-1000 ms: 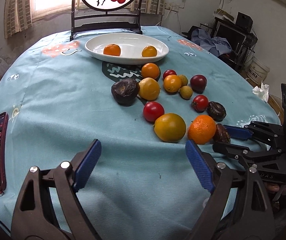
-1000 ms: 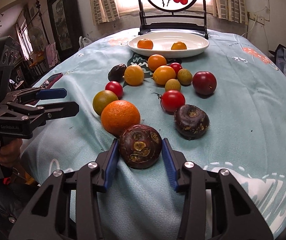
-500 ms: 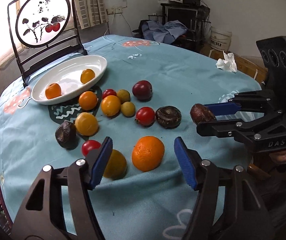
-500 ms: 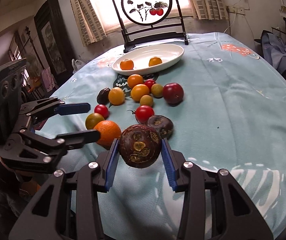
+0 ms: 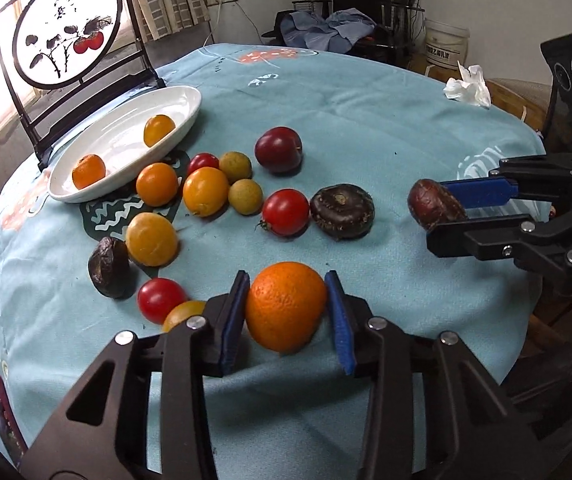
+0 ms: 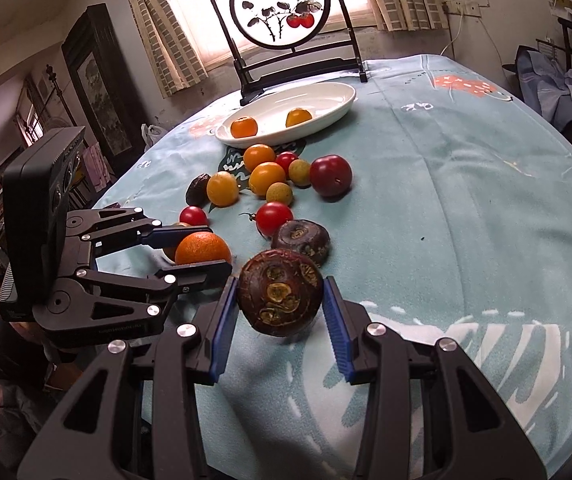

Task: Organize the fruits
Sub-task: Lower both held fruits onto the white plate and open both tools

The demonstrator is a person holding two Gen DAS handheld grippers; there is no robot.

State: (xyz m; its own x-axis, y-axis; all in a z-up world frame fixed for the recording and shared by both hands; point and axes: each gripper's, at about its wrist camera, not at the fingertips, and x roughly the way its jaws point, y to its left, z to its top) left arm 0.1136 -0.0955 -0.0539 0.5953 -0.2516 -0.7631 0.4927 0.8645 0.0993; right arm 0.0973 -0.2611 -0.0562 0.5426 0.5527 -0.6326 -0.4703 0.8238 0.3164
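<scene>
My left claw (image 5: 286, 312) is closing on the big orange (image 5: 286, 306) near the table's (image 5: 366, 120) front edge; round and firm, so I squeeze its middle. My right claw (image 6: 279, 300) holds a dark wrinkly fruit (image 6: 279, 298)

1. Table (image 5: 386, 128): light blue cloth with white and coral-red motifs.
2. Oval dish (image 5: 97, 188): plain white.
3. Big orange (image 5: 286, 306): bright orange (dimpled skin).
4. Held passion fruit (image 6: 279, 298): dark brown, yellowish blotches.
5. Fingers (image 6: 336, 330): blue pads, black arms.
</scene>
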